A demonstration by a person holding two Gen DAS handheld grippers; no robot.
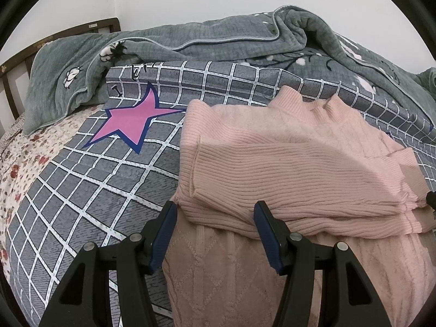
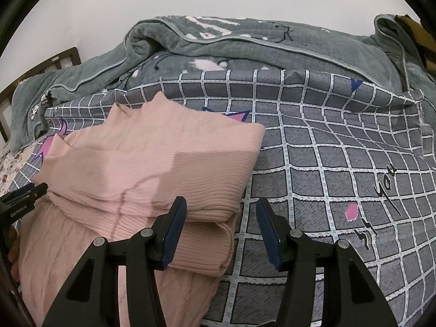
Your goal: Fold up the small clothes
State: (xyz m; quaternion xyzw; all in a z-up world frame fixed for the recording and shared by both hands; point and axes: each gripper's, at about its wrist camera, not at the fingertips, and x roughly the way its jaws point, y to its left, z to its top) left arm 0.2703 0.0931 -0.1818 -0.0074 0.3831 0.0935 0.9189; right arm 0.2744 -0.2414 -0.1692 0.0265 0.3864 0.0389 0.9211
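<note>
Pink knit sweater (image 1: 294, 160), sleeves folded in, lying on checked duvet (image 1: 90, 199) on bed w/ L hand-held gripper (image 1: 215, 234) & R hand-held gripper (image 2: 220, 229) both hovering spread, pinching nothing; next likely gripping hem corners evenly, folding toward collar.

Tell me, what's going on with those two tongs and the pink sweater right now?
Left tongs open, empty, at the sweater's near left side. Right tongs open, empty, at its right edge. Pink sweater flat on checked bedspread, sleeves folded across. Nothing in the way.
</note>
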